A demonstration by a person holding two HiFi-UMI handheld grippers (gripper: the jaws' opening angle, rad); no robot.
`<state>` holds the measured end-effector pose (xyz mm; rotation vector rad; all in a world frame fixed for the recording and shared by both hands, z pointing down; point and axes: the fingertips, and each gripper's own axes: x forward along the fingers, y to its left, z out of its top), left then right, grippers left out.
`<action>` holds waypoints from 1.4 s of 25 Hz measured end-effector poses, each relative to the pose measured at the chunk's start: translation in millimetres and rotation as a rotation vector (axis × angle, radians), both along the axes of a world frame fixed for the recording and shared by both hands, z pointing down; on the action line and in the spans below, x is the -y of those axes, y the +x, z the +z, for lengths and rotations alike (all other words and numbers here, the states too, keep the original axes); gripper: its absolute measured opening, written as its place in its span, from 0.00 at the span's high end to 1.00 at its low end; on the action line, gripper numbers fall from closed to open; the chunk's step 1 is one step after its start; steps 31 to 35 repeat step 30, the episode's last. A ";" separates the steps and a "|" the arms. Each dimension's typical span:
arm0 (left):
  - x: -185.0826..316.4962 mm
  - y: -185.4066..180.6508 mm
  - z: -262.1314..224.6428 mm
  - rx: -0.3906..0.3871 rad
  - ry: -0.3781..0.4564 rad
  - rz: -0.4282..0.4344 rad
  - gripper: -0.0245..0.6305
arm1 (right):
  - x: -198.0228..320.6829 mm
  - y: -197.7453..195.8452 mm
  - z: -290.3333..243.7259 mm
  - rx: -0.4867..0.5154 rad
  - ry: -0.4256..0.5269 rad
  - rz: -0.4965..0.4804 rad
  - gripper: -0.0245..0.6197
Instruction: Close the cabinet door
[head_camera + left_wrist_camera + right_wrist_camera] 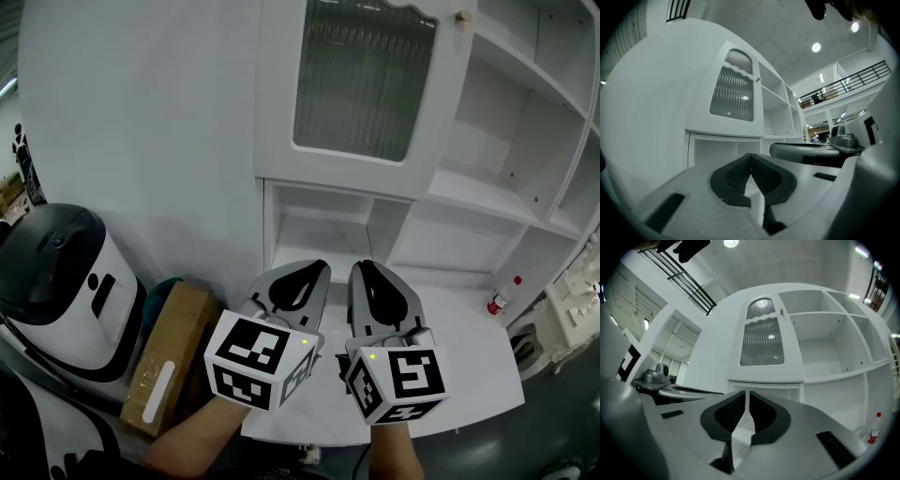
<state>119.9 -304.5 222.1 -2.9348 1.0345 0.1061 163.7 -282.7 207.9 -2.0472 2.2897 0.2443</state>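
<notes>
The white cabinet door [366, 80] has a ribbed glass pane and a small knob [462, 16] at its upper right corner. It looks flush with the cabinet front. It also shows in the left gripper view [732, 93] and the right gripper view [762, 341]. Both grippers hover side by side over the white counter, below the door and apart from it. My left gripper [314, 269] [751, 157] has its tips together and holds nothing. My right gripper [361, 269] [747, 394] shows a thin slit between its pads, with nothing in it.
Open white shelves [525, 122] fill the cabinet to the right of the door, with low cubbies [323, 225] under it. A red-capped bottle [502, 296] stands on the counter [469, 347] at the right. A black-and-white appliance [61, 281] and a cardboard box [173, 352] sit at the left.
</notes>
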 end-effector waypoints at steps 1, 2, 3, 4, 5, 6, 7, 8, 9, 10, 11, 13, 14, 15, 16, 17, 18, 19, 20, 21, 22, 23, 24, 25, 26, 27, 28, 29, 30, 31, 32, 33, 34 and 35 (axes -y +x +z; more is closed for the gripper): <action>-2.2 -2.3 0.3 0.001 0.001 0.002 0.94 | -2.4 -3.4 1.7 -0.004 -0.005 0.004 0.90; -4.4 -4.5 0.7 0.001 0.002 0.004 0.94 | -5.0 -6.8 3.6 -0.009 -0.009 0.007 0.90; -6.7 -6.6 1.2 0.001 0.003 0.006 0.94 | -7.7 -10.0 5.4 -0.014 -0.014 0.011 0.91; -9.2 -8.4 1.8 0.002 0.005 0.009 0.94 | -10.7 -12.9 7.1 -0.019 -0.017 0.014 0.91; -11.7 -10.1 2.6 0.002 0.005 0.012 0.94 | -13.8 -15.8 8.4 -0.023 -0.019 0.018 0.92; -14.0 -11.7 3.5 0.003 0.006 0.016 0.94 | -16.7 -18.3 9.4 -0.026 -0.019 0.023 0.92; -16.1 -13.0 4.2 0.004 0.007 0.020 0.94 | -19.0 -20.7 10.4 -0.029 -0.021 0.027 0.93; -17.9 -14.2 4.9 0.004 0.007 0.023 0.94 | -20.9 -22.7 11.3 -0.031 -0.023 0.031 0.93; -19.6 -15.3 5.5 0.005 0.008 0.026 0.94 | -22.5 -24.4 12.4 -0.033 -0.026 0.034 0.93; -21.2 -16.1 6.0 0.006 0.009 0.028 0.94 | -23.8 -25.7 13.7 -0.035 -0.031 0.037 0.93; -22.8 -16.7 6.5 0.008 0.010 0.030 0.94 | -25.2 -26.6 15.0 -0.036 -0.036 0.040 0.93; -25.8 -17.5 8.1 0.011 0.011 0.035 0.94 | -27.9 -27.9 17.4 -0.038 -0.043 0.047 0.93; -27.2 -17.9 9.1 0.012 0.010 0.038 0.94 | -29.2 -28.3 18.5 -0.038 -0.046 0.051 0.93; -28.5 -18.2 10.4 0.013 0.009 0.042 0.94 | -30.4 -28.7 19.7 -0.038 -0.048 0.054 0.93; -29.8 -18.5 11.6 0.013 0.007 0.045 0.94 | -31.4 -29.1 20.9 -0.038 -0.050 0.057 0.93; -30.8 -18.7 12.8 0.014 0.006 0.049 0.94 | -32.2 -29.4 21.8 -0.038 -0.052 0.060 0.93; -31.6 -18.8 13.7 0.014 0.004 0.052 0.94 | -32.8 -30.0 22.1 -0.037 -0.053 0.061 0.93; -32.1 -19.1 14.3 0.014 0.003 0.054 0.94 | -33.2 -30.6 22.1 -0.037 -0.053 0.062 0.93; -32.5 -19.4 14.8 0.014 0.002 0.056 0.94 | -33.5 -31.2 22.4 -0.037 -0.053 0.063 0.93; -32.8 -19.6 15.3 0.013 0.001 0.058 0.94 | -33.7 -31.4 23.0 -0.036 -0.054 0.064 0.93; -33.0 -19.8 15.9 0.013 0.000 0.059 0.94 | -34.0 -31.4 23.9 -0.035 -0.055 0.066 0.93; -33.2 -19.9 16.5 0.013 0.000 0.060 0.94 | -34.2 -31.4 24.8 -0.034 -0.056 0.067 0.93; -33.2 -20.2 17.0 0.014 -0.001 0.061 0.94 | -34.2 -31.5 25.6 -0.033 -0.058 0.067 0.93; -33.0 -20.6 17.5 0.014 -0.003 0.062 0.94 | -34.0 -31.7 26.2 -0.032 -0.059 0.068 0.93; -32.6 -20.9 17.8 0.014 -0.004 0.062 0.94 | -33.8 -32.0 26.8 -0.031 -0.061 0.068 0.93; -32.3 -21.2 18.0 0.014 -0.005 0.063 0.94 | -33.5 -32.2 27.5 -0.029 -0.063 0.069 0.93; -31.9 -21.3 18.2 0.014 -0.005 0.064 0.94 | -33.2 -32.4 28.4 -0.028 -0.066 0.069 0.93; -31.6 -21.3 18.3 0.014 -0.006 0.065 0.94 | -32.9 -32.7 29.2 -0.025 -0.070 0.068 0.93; -31.2 -21.3 18.5 0.013 -0.006 0.066 0.94 | -32.6 -32.9 30.1 -0.023 -0.074 0.068 0.93; -31.2 -21.3 18.5 0.013 -0.006 0.066 0.94 | -32.6 -32.9 30.1 -0.023 -0.074 0.068 0.93; -31.2 -21.3 18.5 0.013 -0.006 0.066 0.94 | -32.6 -32.9 30.1 -0.023 -0.074 0.068 0.93; -31.2 -21.3 18.5 0.013 -0.006 0.066 0.94 | -32.6 -32.9 30.1 -0.023 -0.074 0.068 0.93; -31.2 -21.3 18.5 0.013 -0.006 0.066 0.94 | -32.6 -32.9 30.1 -0.023 -0.074 0.068 0.93; -31.2 -21.3 18.5 0.013 -0.006 0.066 0.94 | -32.6 -32.9 30.1 -0.023 -0.074 0.068 0.93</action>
